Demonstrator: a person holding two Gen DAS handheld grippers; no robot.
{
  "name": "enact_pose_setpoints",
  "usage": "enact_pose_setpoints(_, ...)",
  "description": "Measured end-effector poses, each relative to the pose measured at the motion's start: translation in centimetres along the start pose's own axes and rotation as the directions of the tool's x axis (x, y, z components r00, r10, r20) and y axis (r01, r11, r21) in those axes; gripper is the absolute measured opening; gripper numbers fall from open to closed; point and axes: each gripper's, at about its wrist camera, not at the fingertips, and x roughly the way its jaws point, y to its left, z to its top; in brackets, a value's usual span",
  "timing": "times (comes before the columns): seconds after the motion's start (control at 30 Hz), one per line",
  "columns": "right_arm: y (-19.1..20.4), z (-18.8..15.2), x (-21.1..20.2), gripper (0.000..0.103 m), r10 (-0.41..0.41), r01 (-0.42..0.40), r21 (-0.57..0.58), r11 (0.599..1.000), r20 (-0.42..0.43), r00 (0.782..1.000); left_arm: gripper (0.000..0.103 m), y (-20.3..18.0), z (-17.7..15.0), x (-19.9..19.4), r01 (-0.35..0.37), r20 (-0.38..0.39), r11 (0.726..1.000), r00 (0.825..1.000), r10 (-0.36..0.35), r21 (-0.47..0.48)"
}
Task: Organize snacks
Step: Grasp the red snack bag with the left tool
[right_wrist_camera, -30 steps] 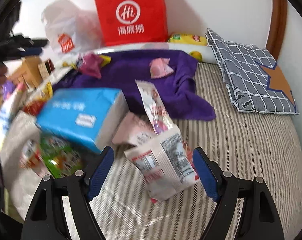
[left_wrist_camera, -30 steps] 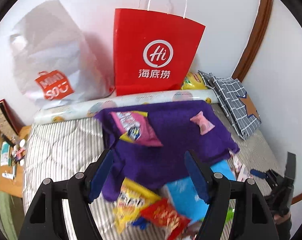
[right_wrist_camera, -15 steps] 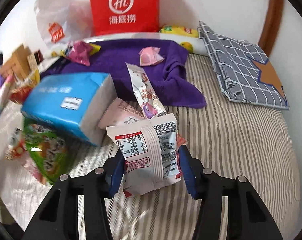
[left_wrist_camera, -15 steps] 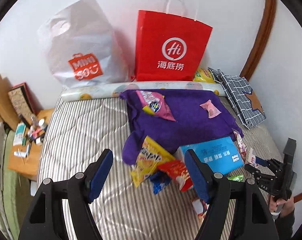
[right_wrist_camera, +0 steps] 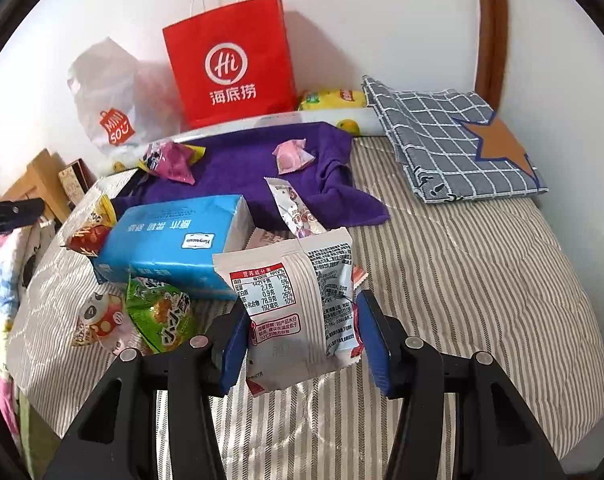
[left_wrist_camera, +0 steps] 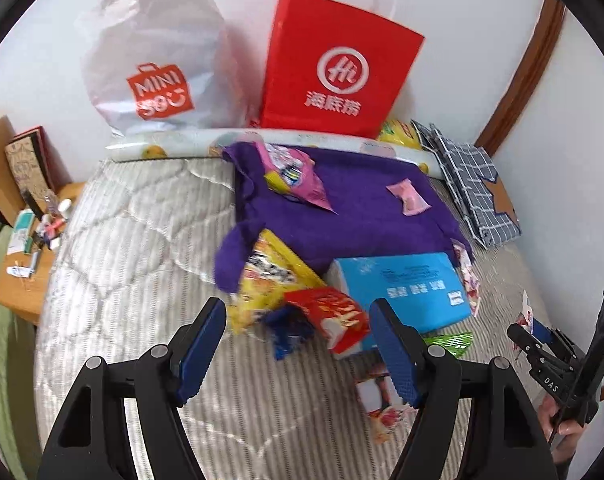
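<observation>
Snacks lie scattered over a striped quilted mattress [right_wrist_camera: 461,280], most of them around a blue rectangular tissue pack [right_wrist_camera: 174,236] beside a crumpled purple cloth [right_wrist_camera: 246,160]. A white foil snack packet with a red nutrition table [right_wrist_camera: 298,300] is raised off the mattress, pinched at its sides between the blue pads of the right gripper [right_wrist_camera: 302,336]; its front is turned away. The packet hides the long pink wrapper [right_wrist_camera: 294,212] behind it in part. Only the left wrist view shows the left gripper [left_wrist_camera: 298,354], jaws about half apart with nothing between them, above a red snack pouch [left_wrist_camera: 329,316] and a blurred yellow chip bag [left_wrist_camera: 266,276]. There the right gripper [left_wrist_camera: 541,344] is cut off at the edge. A small white and red packet [left_wrist_camera: 377,404] sits partly behind a finger.
</observation>
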Motion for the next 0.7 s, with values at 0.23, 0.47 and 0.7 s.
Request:
enact_pose_setpoints(0.23, -0.7, -0.8, -0.5, 0.052, -0.004, 0.004, 0.006, 1.000, -0.008, 1.000, 0.072, -1.6, 0.3, 2.8, 0.034, -0.063, 0.999, 0.997, -0.035, -0.009)
enact_pose_setpoints(0.47, -1.4, -1.5, -1.0, 0.052, 0.001, -0.001, 0.021, 1.000, -0.013, 1.000, 0.071, -1.8, 0.4, 5.5, 0.023, -0.115, 0.999, 0.993, -0.028, -0.050)
enact_pose_setpoints(0.7, -1.7, -1.7, -1.2, 0.052, 0.001, -0.001, 0.036, 0.999, -0.006, 1.000, 0.067, -1.4, 0.3, 6.6, 0.016, -0.135, 0.996, 0.990, -0.028, -0.086)
